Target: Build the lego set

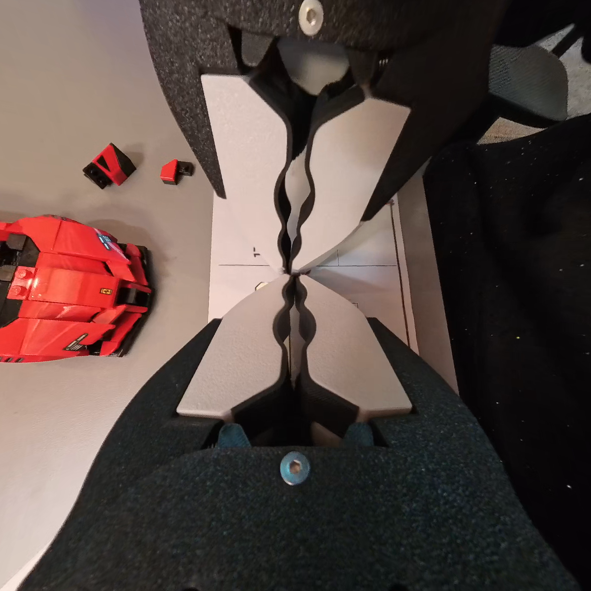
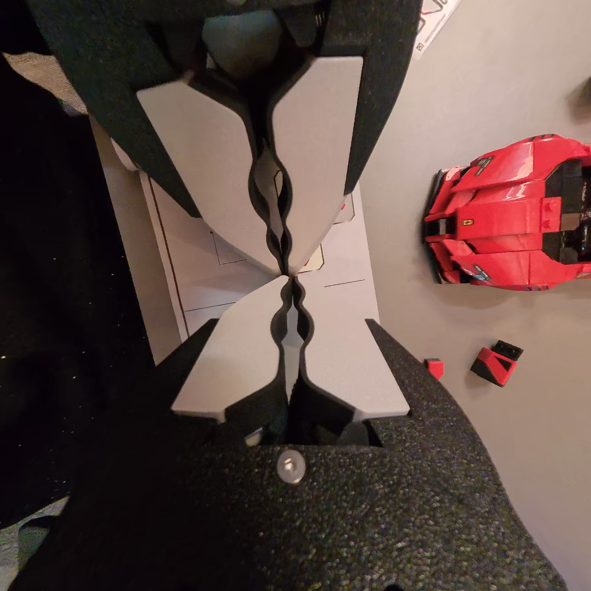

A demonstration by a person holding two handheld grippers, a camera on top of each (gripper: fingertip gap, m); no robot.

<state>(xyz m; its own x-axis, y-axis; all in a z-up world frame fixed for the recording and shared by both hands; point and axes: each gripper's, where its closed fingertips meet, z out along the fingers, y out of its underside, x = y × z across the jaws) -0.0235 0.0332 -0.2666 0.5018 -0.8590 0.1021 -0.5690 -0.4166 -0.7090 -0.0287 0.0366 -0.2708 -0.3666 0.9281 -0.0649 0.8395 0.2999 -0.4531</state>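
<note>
A mostly built red Lego car (image 1: 73, 287) stands on the grey table, left of the grippers in the left wrist view and right of them in the right wrist view (image 2: 511, 217). Two loose pieces lie beside it: a red-and-black wedge piece (image 1: 110, 164) (image 2: 495, 364) and a small red piece (image 1: 174, 171) (image 2: 435, 367). My left gripper (image 1: 291, 283) and my right gripper (image 2: 291, 284) are both shut. They meet tip to tip over a white sheet (image 1: 364, 287). A tiny red speck shows where the tips touch; I cannot tell what it is.
The white sheet (image 2: 339, 303) lies along the table's edge. Beyond that edge is dark fabric (image 1: 511, 287) (image 2: 64, 287). A printed booklet corner (image 2: 431, 25) and a dark object (image 2: 583, 96) sit at the top right of the right wrist view. Less than 4 cm separates the two grippers' tips. The small red piece (image 1: 174, 171) sits 9 cm or so from the ends of my right fingers.
</note>
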